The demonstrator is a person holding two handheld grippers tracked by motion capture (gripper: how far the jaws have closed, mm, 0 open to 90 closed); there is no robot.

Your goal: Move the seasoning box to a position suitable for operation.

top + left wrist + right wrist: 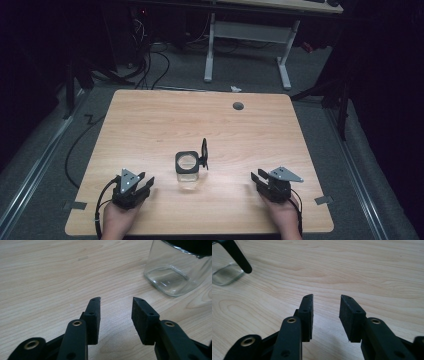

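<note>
A square clear glass jar [187, 172] with a black rim stands near the middle of the wooden table [150, 125], its black hinged lid [204, 153] flipped up on the right side. My left gripper [146, 181] rests on the table to the jar's left, open and empty. In the left gripper view the open left gripper [116, 300] points past the jar's glass base [175, 275] at upper right. My right gripper [256, 178] rests to the jar's right, open and empty. In the right gripper view the right gripper [326, 297] faces bare wood, with the jar [225, 273] and lid [238, 255] at upper left.
A round grey grommet [238, 105] sits near the table's far edge. Beyond the table stand a white-legged desk [250, 37] and cables on a grey floor. Tape tabs mark the near corners [324, 200].
</note>
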